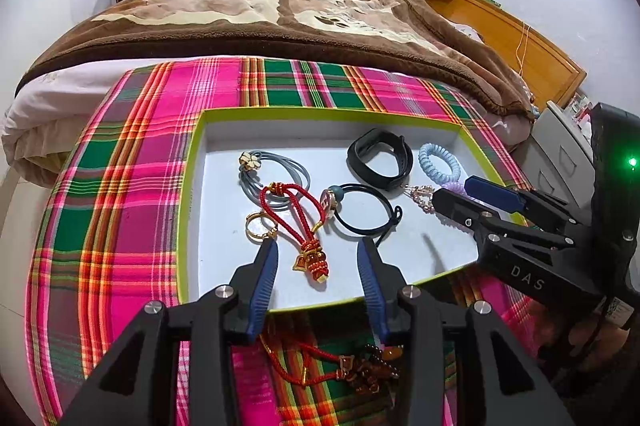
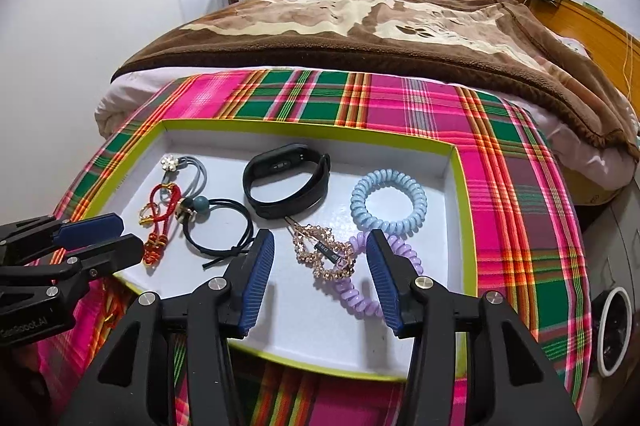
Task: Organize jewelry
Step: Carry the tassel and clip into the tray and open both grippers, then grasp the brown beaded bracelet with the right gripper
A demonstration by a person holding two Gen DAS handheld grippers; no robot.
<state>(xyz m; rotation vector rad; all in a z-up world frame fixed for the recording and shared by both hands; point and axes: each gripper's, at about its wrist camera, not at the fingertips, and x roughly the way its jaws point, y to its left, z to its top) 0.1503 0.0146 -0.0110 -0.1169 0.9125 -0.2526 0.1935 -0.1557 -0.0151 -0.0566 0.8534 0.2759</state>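
Note:
A white tray with a lime rim (image 1: pixel 320 111) (image 2: pixel 304 127) lies on the plaid cloth and holds several pieces. My left gripper (image 1: pixel 318 248) (image 2: pixel 132 236) is open above the red cord bracelet with gold charms (image 1: pixel 298 216) (image 2: pixel 160 214), its pads clear of it. Beside that lie a gold ring (image 1: pixel 258 226), a grey flower hair tie (image 1: pixel 276 173) and a black beaded hair tie (image 1: pixel 360 209) (image 2: pixel 218 226). My right gripper (image 2: pixel 320 238) (image 1: pixel 452 191) stands open around a rhinestone clip (image 2: pixel 324 254), next to a purple spiral tie (image 2: pixel 356 290). A black wristband (image 2: pixel 286 181) and a blue spiral tie (image 2: pixel 388 201) lie behind.
More red cord and brown bead jewellery (image 1: pixel 340 366) lies on the plaid cloth (image 1: pixel 132 185) in front of the tray, under my left gripper. A bed with a brown blanket (image 2: pixel 360 37) rises behind. A grey drawer unit (image 1: pixel 560 153) stands to the right.

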